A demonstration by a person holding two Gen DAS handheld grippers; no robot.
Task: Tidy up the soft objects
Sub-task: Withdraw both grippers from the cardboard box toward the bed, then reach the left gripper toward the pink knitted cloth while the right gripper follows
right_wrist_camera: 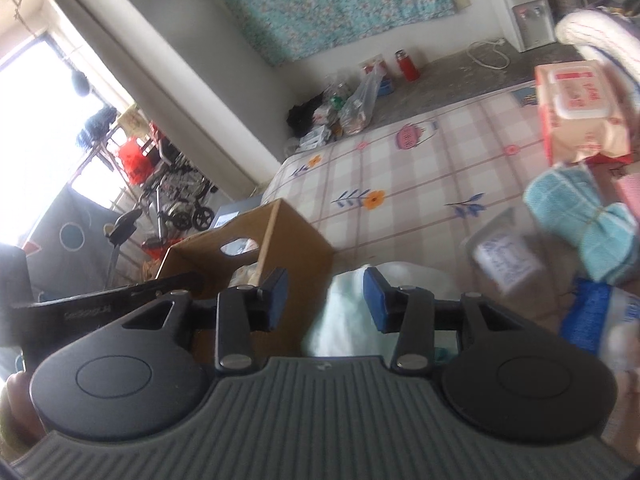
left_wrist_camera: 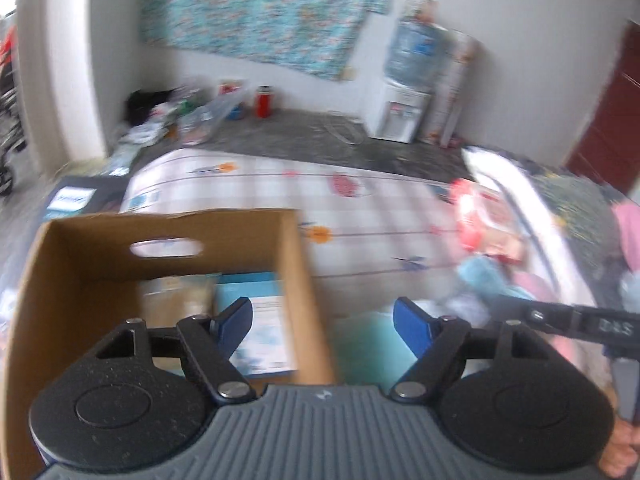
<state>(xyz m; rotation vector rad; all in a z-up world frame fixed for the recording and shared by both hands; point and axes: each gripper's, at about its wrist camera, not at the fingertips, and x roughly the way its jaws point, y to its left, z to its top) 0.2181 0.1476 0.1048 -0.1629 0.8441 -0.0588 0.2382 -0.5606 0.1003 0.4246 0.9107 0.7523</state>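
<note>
A brown cardboard box [left_wrist_camera: 100, 256] with a handle slot stands on a checked floral mattress [left_wrist_camera: 360, 216]; it holds a blue-and-white packet [left_wrist_camera: 264, 320]. My left gripper [left_wrist_camera: 322, 326] is open and empty above the box's right wall. My right gripper [right_wrist_camera: 325, 300] is open and empty, hovering over a pale mint soft cloth [right_wrist_camera: 348, 316] that lies beside the box [right_wrist_camera: 280, 236]. A folded teal towel [right_wrist_camera: 580, 216], a wet-wipes pack [right_wrist_camera: 576, 112] and a blue-and-white packet [right_wrist_camera: 600, 320] lie to the right. The view is motion-blurred.
A water dispenser [left_wrist_camera: 404, 92] stands by the far wall. A red flask [left_wrist_camera: 264, 101] and plastic bags [right_wrist_camera: 360, 104] sit on the floor beyond the mattress. A wheelchair [right_wrist_camera: 180, 196] is at the left. A quilt [left_wrist_camera: 516, 192] lies at the right.
</note>
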